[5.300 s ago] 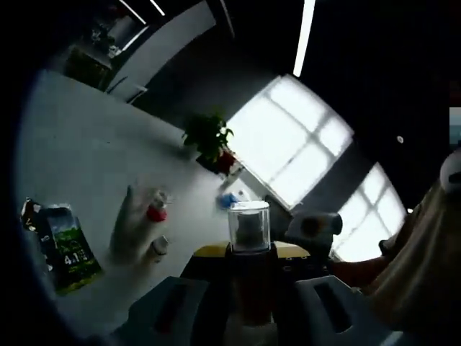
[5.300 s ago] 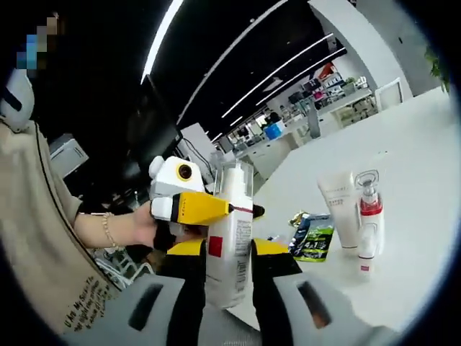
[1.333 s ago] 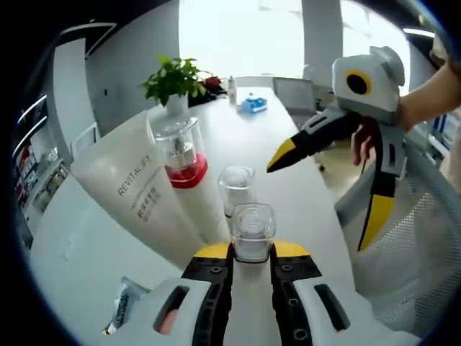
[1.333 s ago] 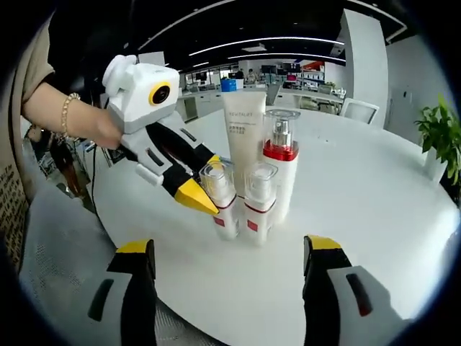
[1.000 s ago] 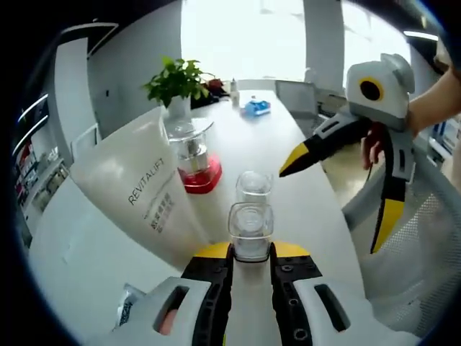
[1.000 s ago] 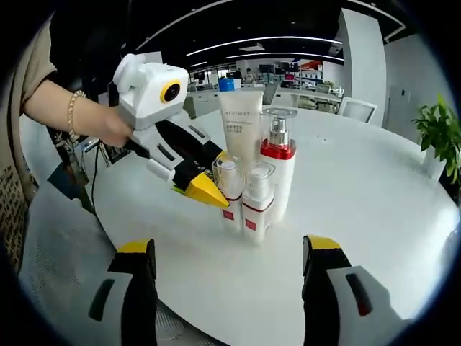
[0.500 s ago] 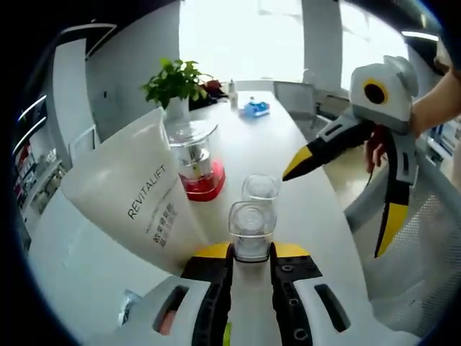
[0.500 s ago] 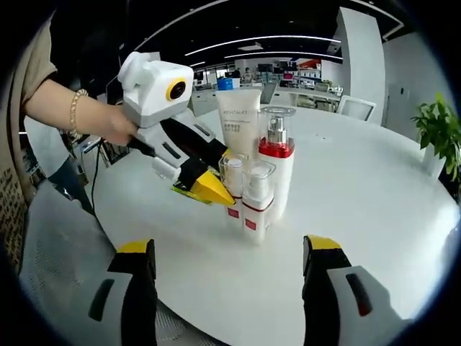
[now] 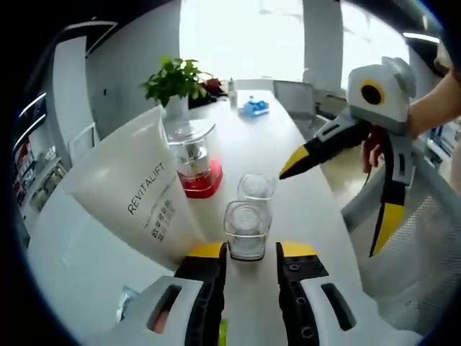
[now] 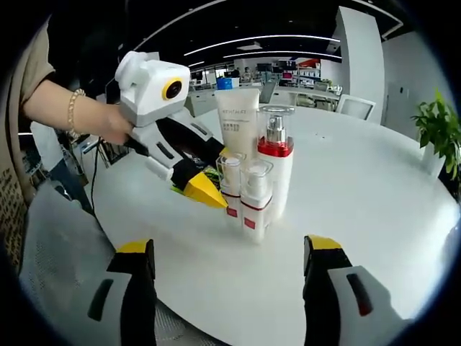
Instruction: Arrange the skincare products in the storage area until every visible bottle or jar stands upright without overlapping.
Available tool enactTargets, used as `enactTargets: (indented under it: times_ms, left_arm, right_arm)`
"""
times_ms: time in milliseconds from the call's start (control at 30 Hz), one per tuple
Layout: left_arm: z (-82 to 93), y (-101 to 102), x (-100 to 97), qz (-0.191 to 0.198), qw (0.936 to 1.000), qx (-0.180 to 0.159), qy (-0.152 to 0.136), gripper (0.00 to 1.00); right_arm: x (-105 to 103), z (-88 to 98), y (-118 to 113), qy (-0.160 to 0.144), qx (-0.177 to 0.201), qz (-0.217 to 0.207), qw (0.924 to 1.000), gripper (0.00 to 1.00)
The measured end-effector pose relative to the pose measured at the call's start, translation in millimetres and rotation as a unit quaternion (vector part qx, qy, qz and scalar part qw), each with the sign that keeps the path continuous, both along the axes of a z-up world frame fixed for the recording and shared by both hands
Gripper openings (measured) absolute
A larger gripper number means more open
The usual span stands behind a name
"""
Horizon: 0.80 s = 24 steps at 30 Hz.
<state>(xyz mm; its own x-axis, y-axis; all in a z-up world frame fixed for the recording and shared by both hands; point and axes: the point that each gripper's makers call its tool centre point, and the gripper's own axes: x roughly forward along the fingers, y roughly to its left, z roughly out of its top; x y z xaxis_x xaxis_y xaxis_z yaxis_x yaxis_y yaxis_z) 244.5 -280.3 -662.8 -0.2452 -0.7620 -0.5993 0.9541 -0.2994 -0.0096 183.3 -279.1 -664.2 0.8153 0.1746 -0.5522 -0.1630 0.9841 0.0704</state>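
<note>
On the white table (image 10: 360,180) four products stand upright in a tight cluster. They are a white REVITALIFT tube (image 9: 137,194) (image 10: 240,119), a pump bottle with a red band (image 9: 196,162) (image 10: 274,162) and two small clear-capped bottles (image 9: 256,189) (image 10: 253,198). The nearer small bottle (image 9: 247,229) (image 10: 230,189) stands between the jaws of my left gripper (image 9: 250,252) (image 10: 205,189), which is open with a small gap on each side. My right gripper (image 10: 227,249) (image 9: 333,205) hangs wide open at the near table edge, holding nothing.
A potted plant (image 9: 176,79) (image 10: 439,126) stands at the table's far side, with a blue item (image 9: 252,107) beyond it. A sachet (image 9: 128,306) lies by the tube's foot. Mesh chairs (image 9: 410,245) (image 10: 50,238) ring the table. A person's hand (image 10: 108,122) holds the left gripper.
The left jaws have parted and let go of the small bottle, which now stands beside the other small one. The right gripper stays open and still.
</note>
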Motion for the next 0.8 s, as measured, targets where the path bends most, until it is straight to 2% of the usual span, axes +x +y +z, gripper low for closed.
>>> enactTargets:
  times_ms: [533, 633, 733, 800]
  left_arm:
    - [5.3, 28.1, -3.5, 0.009, 0.9995, 0.028, 0.009, 0.50]
    - [7.6, 34.4, -3.0, 0.022, 0.9991, 0.032, 0.018, 0.57]
    - [11.6, 39.7, -4.3, 0.037, 0.9981, 0.034, 0.035, 0.68]
    - [11.5, 45.7, -3.6, 0.048, 0.9974, 0.041, 0.037, 0.75]
  right_arm:
    - [-0.6, -2.3, 3.7, 0.006, -0.008, 0.013, 0.9999, 0.85]
    - [-0.8, -2.2, 3.5, 0.006, -0.006, 0.012, 0.9999, 0.85]
    - [-0.4, -0.4, 1.4, 0.001, 0.003, 0.005, 1.0000, 0.85]
    - [-0.2, 1.6, -1.0, -0.004, 0.005, -0.002, 1.0000, 0.85]
